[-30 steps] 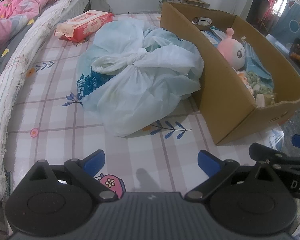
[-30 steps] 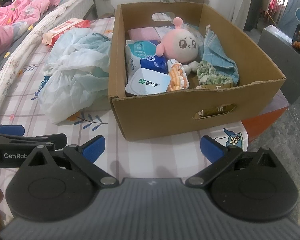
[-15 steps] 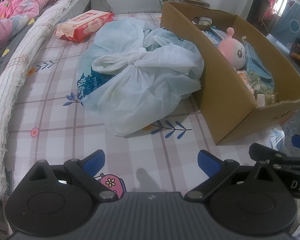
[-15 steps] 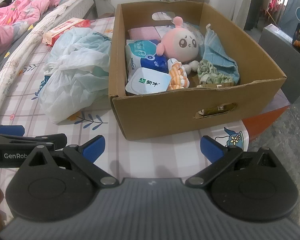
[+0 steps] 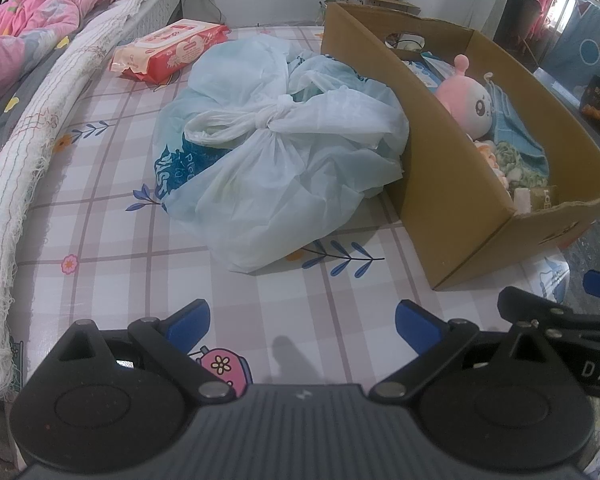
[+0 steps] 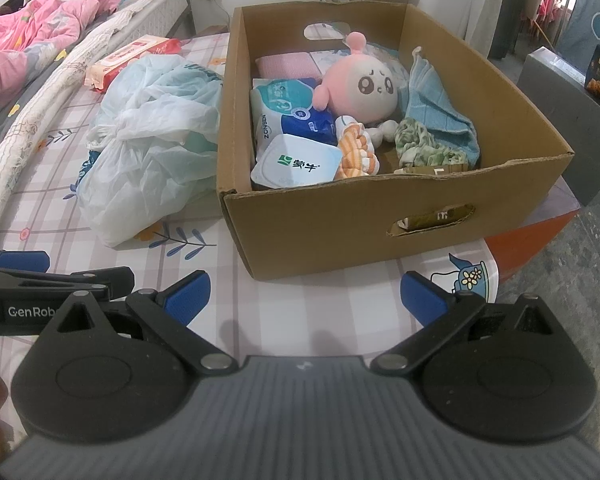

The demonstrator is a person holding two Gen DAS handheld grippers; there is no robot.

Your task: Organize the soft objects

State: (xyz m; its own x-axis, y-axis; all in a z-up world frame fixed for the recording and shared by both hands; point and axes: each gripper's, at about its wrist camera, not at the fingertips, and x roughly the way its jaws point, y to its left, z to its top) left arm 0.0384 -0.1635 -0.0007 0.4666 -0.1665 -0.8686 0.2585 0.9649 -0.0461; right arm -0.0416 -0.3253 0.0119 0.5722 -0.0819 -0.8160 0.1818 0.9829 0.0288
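Observation:
A knotted pale plastic bag (image 5: 284, 160) (image 6: 152, 140) lies on the checked bedsheet, pressed against the left wall of a cardboard box (image 5: 452, 184) (image 6: 340, 216). Inside the box sit a pink plush toy (image 6: 360, 84) (image 5: 470, 104), tissue packs (image 6: 292, 112), a blue towel (image 6: 436, 112), a green patterned cloth (image 6: 420, 144) and a striped orange item (image 6: 354, 148). My left gripper (image 5: 302, 320) hovers open, near the sheet in front of the bag. My right gripper (image 6: 304, 296) is open too, just short of the box's front wall. Neither holds anything.
A red wet-wipes pack (image 5: 168, 50) lies farther back on the sheet. A rolled white blanket (image 5: 32, 152) runs along the left side. A person lies under pink bedding (image 6: 40, 16) at far left. The bed's edge drops to the floor on the right (image 6: 572, 260).

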